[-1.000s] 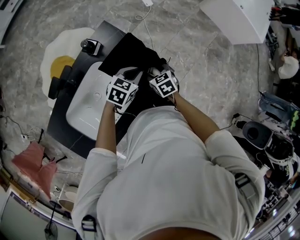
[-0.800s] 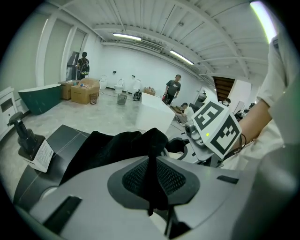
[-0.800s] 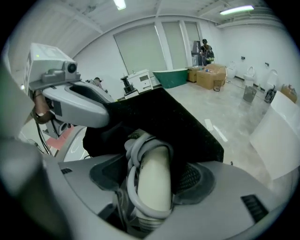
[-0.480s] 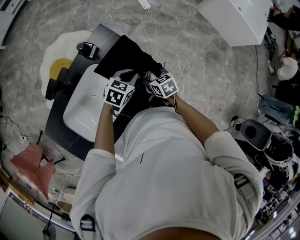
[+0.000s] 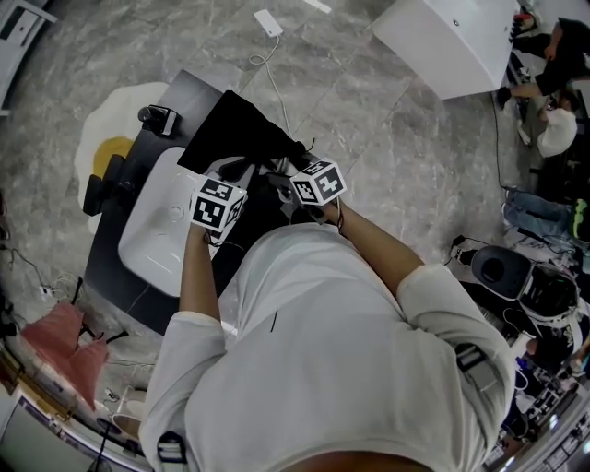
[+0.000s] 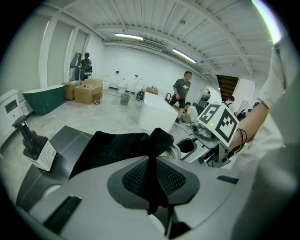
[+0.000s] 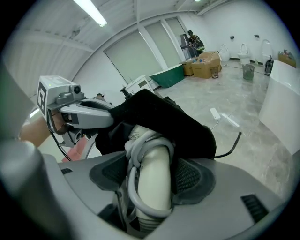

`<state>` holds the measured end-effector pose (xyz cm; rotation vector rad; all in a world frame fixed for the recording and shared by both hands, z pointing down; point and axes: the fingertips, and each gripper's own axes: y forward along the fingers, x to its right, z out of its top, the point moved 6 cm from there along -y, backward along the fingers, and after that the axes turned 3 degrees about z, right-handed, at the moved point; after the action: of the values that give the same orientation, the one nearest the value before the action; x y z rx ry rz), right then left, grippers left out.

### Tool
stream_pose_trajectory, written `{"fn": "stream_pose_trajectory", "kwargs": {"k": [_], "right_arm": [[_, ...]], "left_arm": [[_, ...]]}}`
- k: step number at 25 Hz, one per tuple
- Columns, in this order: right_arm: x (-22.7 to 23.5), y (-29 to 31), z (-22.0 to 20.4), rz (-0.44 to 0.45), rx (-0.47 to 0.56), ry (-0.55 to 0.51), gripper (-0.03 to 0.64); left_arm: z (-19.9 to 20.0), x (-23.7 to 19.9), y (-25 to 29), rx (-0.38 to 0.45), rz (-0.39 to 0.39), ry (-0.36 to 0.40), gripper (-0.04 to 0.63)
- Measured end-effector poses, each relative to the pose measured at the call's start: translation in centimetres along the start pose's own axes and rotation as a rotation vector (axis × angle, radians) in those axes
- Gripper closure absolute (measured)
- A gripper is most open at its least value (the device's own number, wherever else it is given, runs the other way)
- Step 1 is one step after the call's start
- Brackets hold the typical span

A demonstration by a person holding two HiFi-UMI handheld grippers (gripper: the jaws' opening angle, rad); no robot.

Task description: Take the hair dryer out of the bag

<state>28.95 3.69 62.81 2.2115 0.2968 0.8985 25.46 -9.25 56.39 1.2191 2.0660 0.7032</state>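
A black fabric bag lies on the black table, beside a white basin. My left gripper is shut on a fold of the bag's mouth and holds it up. The white hair dryer, with its grey cord wound round the handle, sticks out of the bag. My right gripper is shut on that handle, one pad on each side. The dryer's head is hidden inside the bag. In the head view both grippers meet at the bag's near end.
A white basin sits in the table to the left of the bag. A small camera stands at the table's far corner. An egg-shaped rug, a floor cable with a plug, a white cabinet and pink cloth surround the table.
My right gripper has rolled and shifted a little with the hair dryer in it. The left gripper has kept its hold on the bag in place.
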Motion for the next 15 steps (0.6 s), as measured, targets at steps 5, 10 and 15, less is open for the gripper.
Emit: {"fn": "stream_pose_trajectory", "kwargs": {"k": [5,10,15], "right_arm": [[-0.9,-0.7,0.0,0.008,-0.027,-0.119,0.331],[-0.9,-1.8,-0.6,0.036,-0.040,-0.167,0.333],[-1.0,-2.3,-1.3,0.030,-0.067,-0.252,0.333]], "left_arm": [[0.3,-0.1,-0.9,0.019,0.074,-0.019,0.538],[0.5,-0.5,-1.3,0.033,0.125,-0.053,0.538],[0.0,-1.5,-1.4,0.007,0.167,-0.056,0.538]]}}
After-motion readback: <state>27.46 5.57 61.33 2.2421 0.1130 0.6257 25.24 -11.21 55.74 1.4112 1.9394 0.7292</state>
